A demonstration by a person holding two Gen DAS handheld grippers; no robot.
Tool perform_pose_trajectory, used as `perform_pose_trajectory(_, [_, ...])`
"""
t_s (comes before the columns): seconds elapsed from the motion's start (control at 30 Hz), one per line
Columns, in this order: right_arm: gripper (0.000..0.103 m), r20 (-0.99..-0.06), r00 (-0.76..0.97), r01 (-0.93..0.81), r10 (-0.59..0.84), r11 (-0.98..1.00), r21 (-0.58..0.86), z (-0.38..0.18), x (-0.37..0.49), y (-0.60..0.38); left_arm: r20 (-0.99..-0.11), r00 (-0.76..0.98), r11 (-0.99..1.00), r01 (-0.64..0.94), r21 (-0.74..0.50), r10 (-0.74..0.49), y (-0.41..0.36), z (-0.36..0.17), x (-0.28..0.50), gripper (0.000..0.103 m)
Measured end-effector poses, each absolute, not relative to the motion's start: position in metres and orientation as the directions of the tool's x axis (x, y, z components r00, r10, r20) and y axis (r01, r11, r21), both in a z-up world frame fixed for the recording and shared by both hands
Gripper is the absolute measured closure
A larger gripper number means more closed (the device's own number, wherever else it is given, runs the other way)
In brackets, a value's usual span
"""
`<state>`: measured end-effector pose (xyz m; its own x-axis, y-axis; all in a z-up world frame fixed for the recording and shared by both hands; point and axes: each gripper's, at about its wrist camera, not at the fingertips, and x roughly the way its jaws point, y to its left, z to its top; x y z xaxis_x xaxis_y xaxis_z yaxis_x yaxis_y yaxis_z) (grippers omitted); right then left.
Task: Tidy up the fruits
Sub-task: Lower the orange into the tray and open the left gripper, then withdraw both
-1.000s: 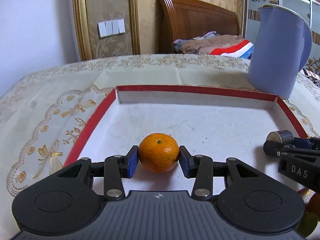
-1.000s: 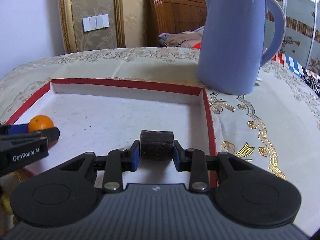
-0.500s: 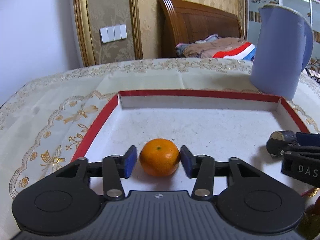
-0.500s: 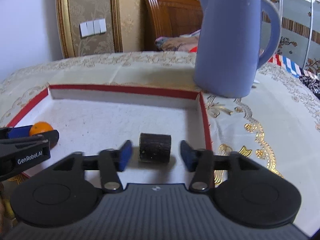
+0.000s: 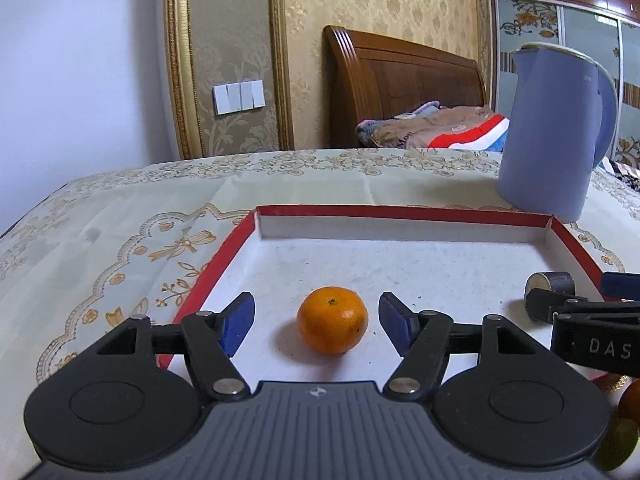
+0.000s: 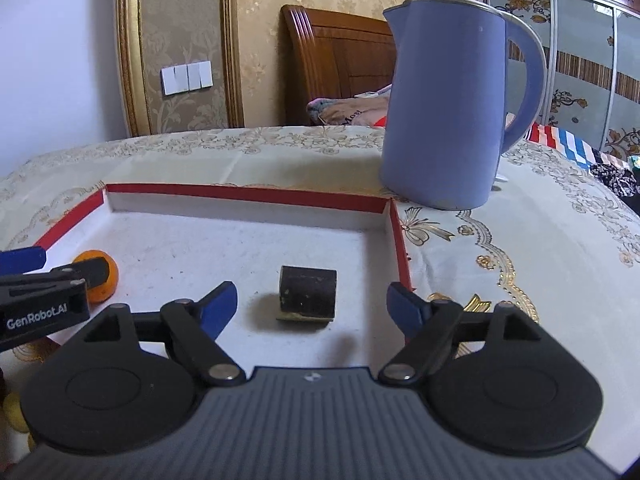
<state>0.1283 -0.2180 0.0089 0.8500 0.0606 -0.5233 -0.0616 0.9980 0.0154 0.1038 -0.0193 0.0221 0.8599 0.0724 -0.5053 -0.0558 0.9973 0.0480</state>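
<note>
A small orange mandarin rests on the white floor of a shallow red-rimmed box. My left gripper is open around it, its blue pads apart from the fruit. In the right wrist view a dark cylindrical piece lies on the box floor near the right wall. My right gripper is open, its pads wide on either side of it. The mandarin shows at the left there, partly behind the left gripper. The dark piece shows at the right in the left wrist view.
A tall blue kettle stands on the embroidered tablecloth just behind the box's back right corner. More fruit lies blurred at the lower right edge of the left wrist view. A wooden headboard and bedding lie behind the table.
Both grippers have opened and drawn back a little. The mandarin and the dark piece, held a second ago, now rest free on the box floor.
</note>
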Motion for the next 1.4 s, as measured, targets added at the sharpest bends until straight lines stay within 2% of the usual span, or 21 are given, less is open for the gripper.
perform_pose_trajectory(0.17, [0.017,-0.505,0.86,-0.055,0.065,0.998,0.035,0.01,0.122,-0.222,-0.494,0.867,0.998,-0.068,0.01,0.065,-0.01,0.023,0.087,0.034])
perform_pose_trajectory(0.3, [0.012,-0.49,0.868,-0.063,0.087,0.996,0.066,0.011,0.111,-0.225,-0.477,0.876,0.996,-0.084,-0.014,0.068,-0.003,0.024,0.07,0.034])
perform_pose_trajectory(0.83, [0.012,-0.446,0.889,-0.064,0.105,0.992,0.106,0.007,0.074,-0.234,-0.448,0.89,0.994,-0.11,-0.025,0.087,0.014,0.021,0.029,0.033])
perform_pose_trajectory(0.93, [0.012,-0.445,0.889,-0.073,0.105,0.993,0.088,0.005,0.073,-0.23,-0.448,0.889,0.993,-0.116,-0.025,0.093,0.015,0.02,0.024,0.026])
perform_pose_trajectory(1.07, [0.011,-0.437,0.893,-0.077,0.105,0.994,0.082,0.006,0.071,-0.23,-0.437,0.895,0.992,-0.12,-0.041,0.09,0.018,0.023,0.022,0.026])
perform_pose_trajectory(1.2, [0.006,-0.43,0.896,-0.072,0.108,0.992,0.1,0.007,0.069,-0.233,-0.445,0.891,0.993,-0.113,-0.031,0.088,0.018,0.021,0.019,0.026])
perform_pose_trajectory(1.4, [0.005,-0.43,0.894,-0.075,0.121,0.99,0.122,0.006,0.059,-0.236,-0.44,0.894,0.993,-0.108,-0.04,0.08,0.021,0.021,0.015,0.026])
